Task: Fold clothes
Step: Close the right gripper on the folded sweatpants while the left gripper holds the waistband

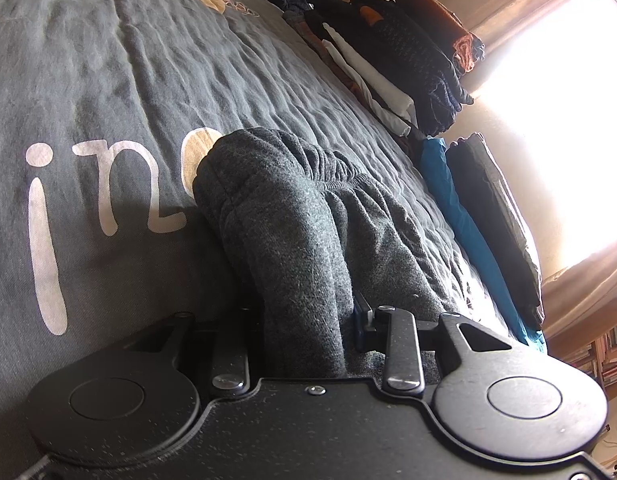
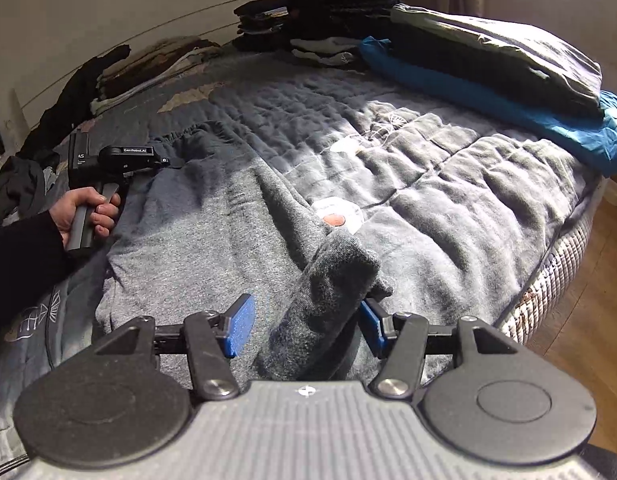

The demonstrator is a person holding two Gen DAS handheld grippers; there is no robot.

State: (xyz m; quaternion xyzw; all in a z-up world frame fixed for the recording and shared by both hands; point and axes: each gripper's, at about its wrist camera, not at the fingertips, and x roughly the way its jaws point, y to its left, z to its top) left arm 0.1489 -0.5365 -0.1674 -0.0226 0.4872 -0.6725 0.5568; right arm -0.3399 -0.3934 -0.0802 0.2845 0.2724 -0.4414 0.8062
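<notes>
Left gripper (image 1: 304, 320) clamped on grey sweatpants (image 2: 212, 216); right gripper (image 2: 304, 320), fingers apart around a bunched leg end. Close fully, lift both evenly, fold flat on bed (image 2: 448, 168).

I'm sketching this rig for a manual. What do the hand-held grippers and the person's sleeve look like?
Each hand-held gripper, left and right, has a black body with two round discs, black linkage arms with silver screws, and blue finger pads. The left one bears white lettering on top. The sleeve is black.

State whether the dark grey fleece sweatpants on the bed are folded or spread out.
Mostly spread: the dark grey fleece sweatpants lie flat across the quilt, with only the gripped ends lifted.
</notes>
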